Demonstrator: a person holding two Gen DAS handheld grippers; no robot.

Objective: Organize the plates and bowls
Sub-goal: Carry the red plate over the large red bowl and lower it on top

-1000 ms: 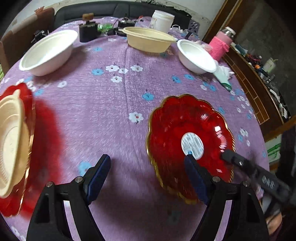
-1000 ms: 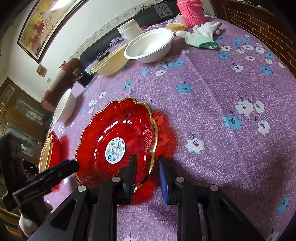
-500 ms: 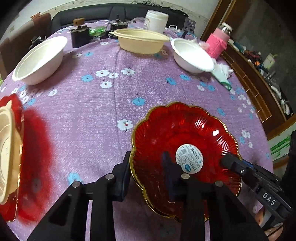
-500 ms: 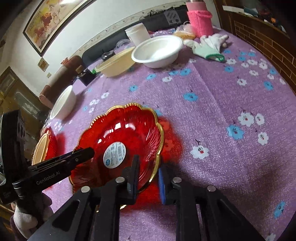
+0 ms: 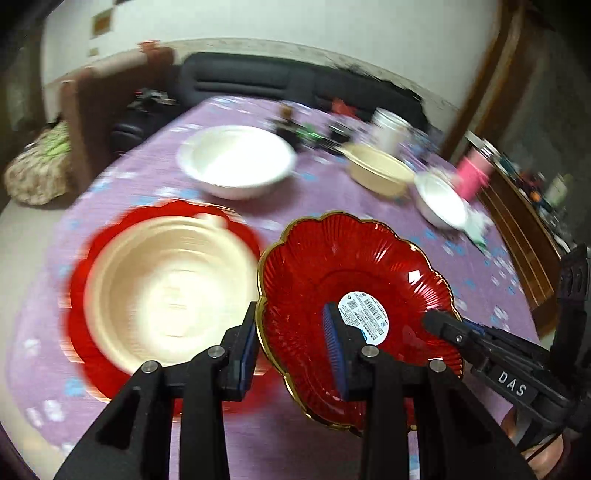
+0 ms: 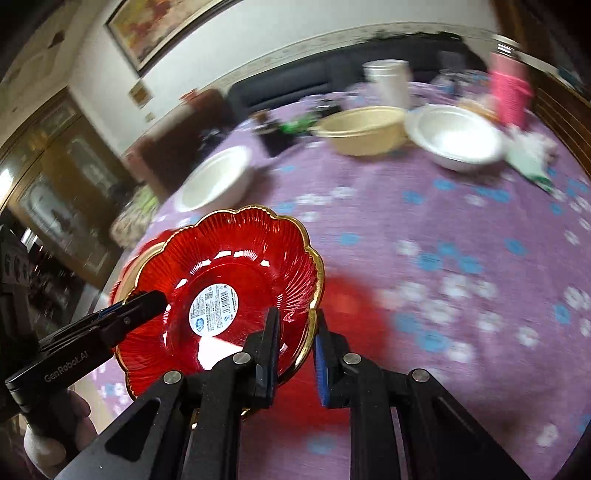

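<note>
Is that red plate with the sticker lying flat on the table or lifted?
Lifted and tilted: the red plate hangs above the tablecloth, rim pinched by both grippers.

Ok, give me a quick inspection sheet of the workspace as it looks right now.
Surface: round table under a purple flowered cloth.
Job's things: red plate with a sticker, lifted and tilted; second red plate on the table with a cream bowl on it; two white bowls; another cream bowl.
Clutter: white cup, pink container, glove, small dark items at the far edge.
Grippers: left gripper shut on the held plate's rim; right gripper shut on the opposite rim.
Cables: nothing seen.
Surroundings: dark sofa, framed picture, wooden cabinet.
</note>
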